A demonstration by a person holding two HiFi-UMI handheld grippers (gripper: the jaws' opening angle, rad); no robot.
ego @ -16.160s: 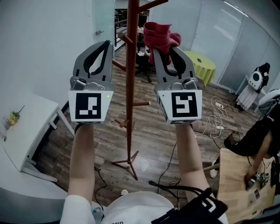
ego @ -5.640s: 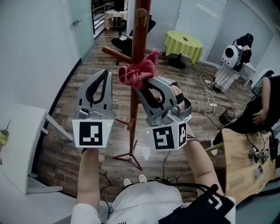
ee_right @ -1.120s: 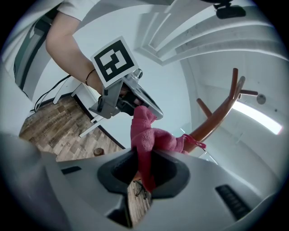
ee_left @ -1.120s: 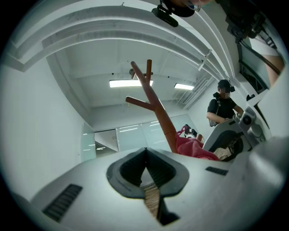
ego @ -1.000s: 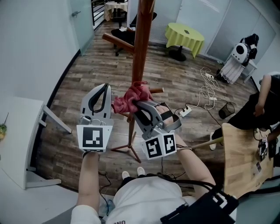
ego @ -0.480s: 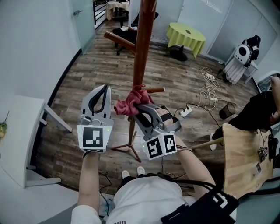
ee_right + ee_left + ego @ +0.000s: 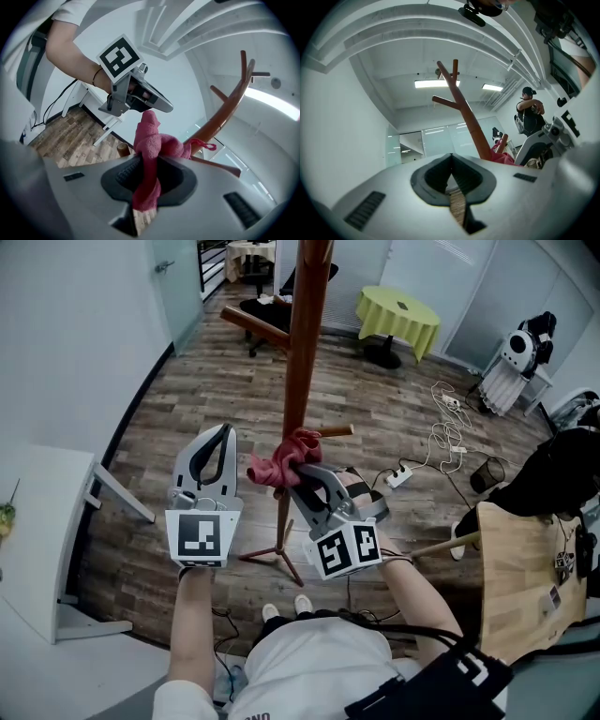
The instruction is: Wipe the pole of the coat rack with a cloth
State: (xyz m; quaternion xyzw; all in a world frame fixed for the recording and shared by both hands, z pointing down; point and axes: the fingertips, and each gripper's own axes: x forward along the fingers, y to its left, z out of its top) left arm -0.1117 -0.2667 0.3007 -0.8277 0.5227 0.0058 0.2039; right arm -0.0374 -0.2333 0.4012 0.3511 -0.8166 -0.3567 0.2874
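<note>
wood planks cover the floor [image 7: 169,409] far below you, and the coat rack's pole [image 7: 302,352] stands straight up from it, between your two tools. your right gripper [image 7: 294,471] is squeezed tight on the cloth [image 7: 279,463], a bunched-up pink rag. the rag is pressed on the pole low down, beside a short peg [image 7: 336,431]. the pole is right in front of that tool and runs up and down, so your wipe likely needs to go that way too. your left gripper [image 7: 223,431] is pinched together on nothing, just beside the pole, not touching. the pole looks smooth, round and red-brown.
</note>
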